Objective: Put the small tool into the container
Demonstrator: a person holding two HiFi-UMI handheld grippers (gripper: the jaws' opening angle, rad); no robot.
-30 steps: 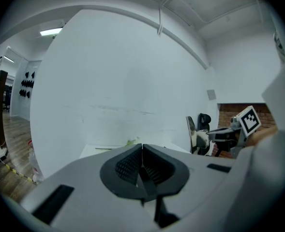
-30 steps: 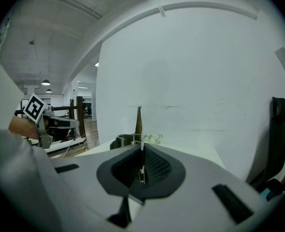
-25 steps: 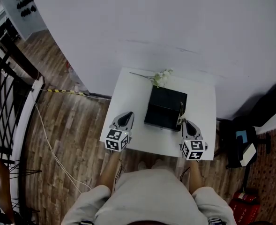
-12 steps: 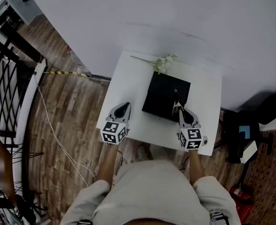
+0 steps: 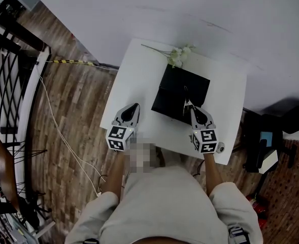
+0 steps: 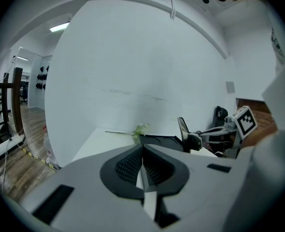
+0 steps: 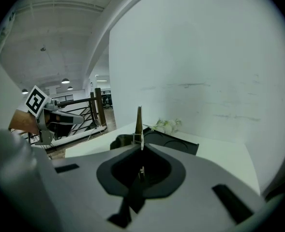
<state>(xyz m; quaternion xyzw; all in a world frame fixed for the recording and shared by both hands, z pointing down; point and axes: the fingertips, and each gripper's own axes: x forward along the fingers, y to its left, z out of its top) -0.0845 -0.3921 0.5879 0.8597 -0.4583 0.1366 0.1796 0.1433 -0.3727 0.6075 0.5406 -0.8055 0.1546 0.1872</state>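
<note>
The right hand-held gripper [image 5: 189, 107] pinches the small tool [image 7: 139, 123] over the black container's [image 5: 168, 93] near edge, not yet released. The left hand-held gripper [image 5: 135, 107], closed and empty, hovers near the surface [image 5: 134, 75].

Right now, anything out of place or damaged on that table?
Nothing spilled or broken. Only oddity: a flower sprig lies loose on the table by the far corner of the black container.

A small square white table [image 5: 135, 83] sits beneath both claws. A sprig of white artificial flowers [image 5: 179, 56] lies at its far edge, well beyond the right claw [image 5: 189, 105]. Brown wooden plank floor [image 5: 78, 105] and a black metal railing [image 5: 17, 34] lie left of the left claw [image 5: 135, 107].
</note>
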